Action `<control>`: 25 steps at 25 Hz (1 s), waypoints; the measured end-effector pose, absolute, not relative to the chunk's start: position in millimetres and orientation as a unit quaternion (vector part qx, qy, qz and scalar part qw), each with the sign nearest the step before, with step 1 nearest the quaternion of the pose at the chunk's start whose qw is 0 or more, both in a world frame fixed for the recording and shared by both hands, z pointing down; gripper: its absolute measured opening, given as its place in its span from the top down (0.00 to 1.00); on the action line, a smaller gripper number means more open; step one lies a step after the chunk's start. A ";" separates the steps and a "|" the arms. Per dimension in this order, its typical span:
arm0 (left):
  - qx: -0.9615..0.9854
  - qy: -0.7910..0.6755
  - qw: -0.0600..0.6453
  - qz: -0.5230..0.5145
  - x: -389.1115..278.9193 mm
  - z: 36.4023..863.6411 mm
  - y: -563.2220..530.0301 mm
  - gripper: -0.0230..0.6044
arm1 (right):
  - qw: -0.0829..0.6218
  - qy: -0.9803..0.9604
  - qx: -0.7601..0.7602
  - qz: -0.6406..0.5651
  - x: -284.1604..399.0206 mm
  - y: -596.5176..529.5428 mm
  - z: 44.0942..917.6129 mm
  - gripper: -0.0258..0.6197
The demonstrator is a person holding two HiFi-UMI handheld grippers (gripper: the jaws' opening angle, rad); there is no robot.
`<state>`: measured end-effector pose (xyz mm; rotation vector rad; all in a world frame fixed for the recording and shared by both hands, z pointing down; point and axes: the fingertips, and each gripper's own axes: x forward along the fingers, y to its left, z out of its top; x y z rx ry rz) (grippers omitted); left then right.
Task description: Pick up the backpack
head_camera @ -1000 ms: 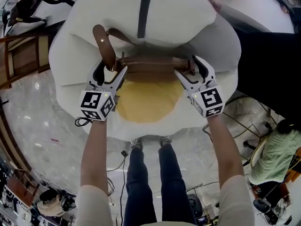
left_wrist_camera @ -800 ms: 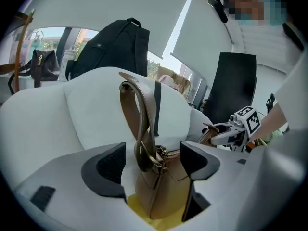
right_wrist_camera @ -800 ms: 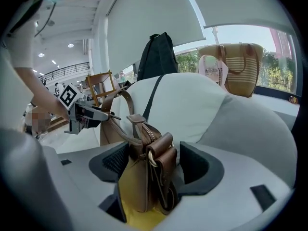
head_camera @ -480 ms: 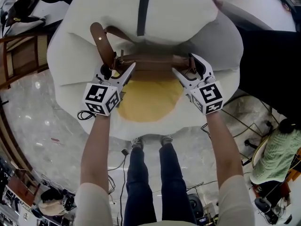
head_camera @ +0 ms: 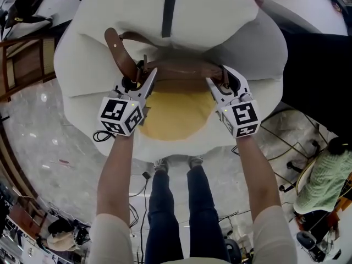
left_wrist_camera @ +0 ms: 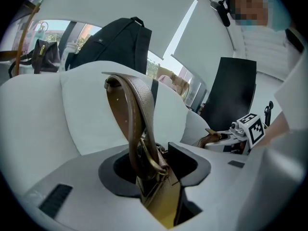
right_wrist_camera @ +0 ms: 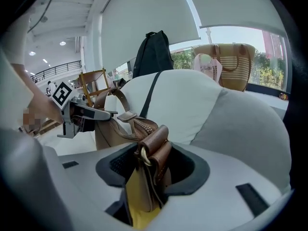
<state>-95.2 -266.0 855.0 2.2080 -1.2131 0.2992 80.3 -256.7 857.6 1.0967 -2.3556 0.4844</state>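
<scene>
White cushions [head_camera: 220, 32] cradle the backpack [head_camera: 176, 111]. My left gripper [head_camera: 140, 77] and right gripper [head_camera: 218, 77] are closing on its two top corners, pads touching leather. If I lift gripping only the strap [left_wrist_camera: 137, 114] tabs, it may slip or sag sideways.

Bright, even daylight; soft shadows; strong fisheye bending at edges.
</scene>
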 end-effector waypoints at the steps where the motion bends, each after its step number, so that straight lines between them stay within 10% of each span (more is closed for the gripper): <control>1: 0.832 -0.455 0.297 0.115 -95.0 854.8 -265.3 0.66 | 0.246 -0.862 0.405 0.178 80.0 -255.9 857.5 0.65; 25: 0.847 -0.461 0.243 0.110 -88.3 724.1 -247.0 0.71 | 0.222 -0.863 0.429 0.149 84.5 -231.9 731.3 0.69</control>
